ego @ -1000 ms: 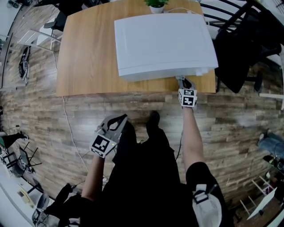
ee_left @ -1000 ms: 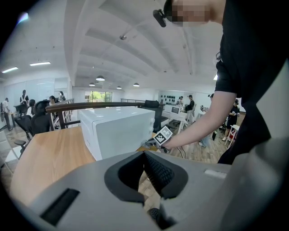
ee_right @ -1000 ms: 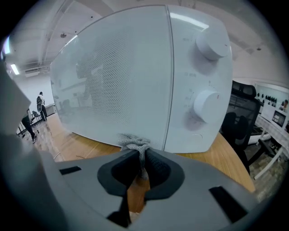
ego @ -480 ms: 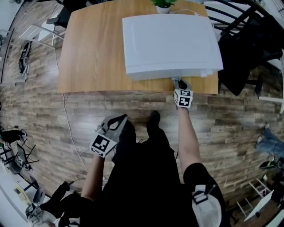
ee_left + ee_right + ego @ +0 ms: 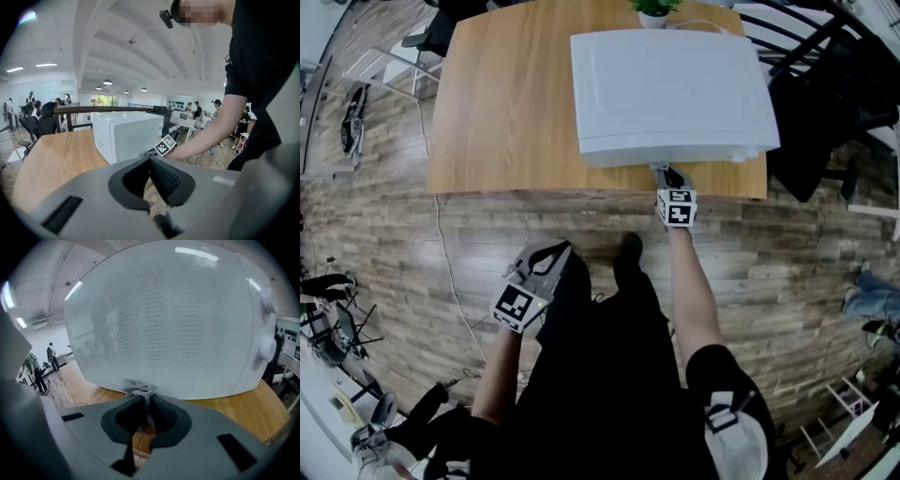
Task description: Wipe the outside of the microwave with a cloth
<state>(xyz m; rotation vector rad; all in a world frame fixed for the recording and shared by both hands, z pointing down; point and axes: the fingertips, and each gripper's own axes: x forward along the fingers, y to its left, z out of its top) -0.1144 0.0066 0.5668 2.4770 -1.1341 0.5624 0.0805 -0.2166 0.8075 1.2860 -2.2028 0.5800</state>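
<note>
The white microwave (image 5: 670,84) stands on the right half of a wooden table (image 5: 497,103). My right gripper (image 5: 664,176) is at the bottom edge of the microwave's front, left of its middle. In the right gripper view the perforated door of the microwave (image 5: 164,319) fills the picture, with two knobs (image 5: 267,350) on the right. There my right gripper (image 5: 142,404) is shut on a grey cloth (image 5: 139,388), whose bunched end presses against the door's lower edge. My left gripper (image 5: 546,255) hangs low beside the person's body, over the floor. It (image 5: 150,161) is shut with nothing in it.
A small potted plant (image 5: 654,11) stands behind the microwave. A black chair (image 5: 825,103) is close to the table's right end. A cable (image 5: 441,244) runs across the wooden floor at the left. People sit and stand far off in the room.
My right gripper has slid leftward with the cloth along the lower front of the microwave. The left gripper has stayed where it was.
</note>
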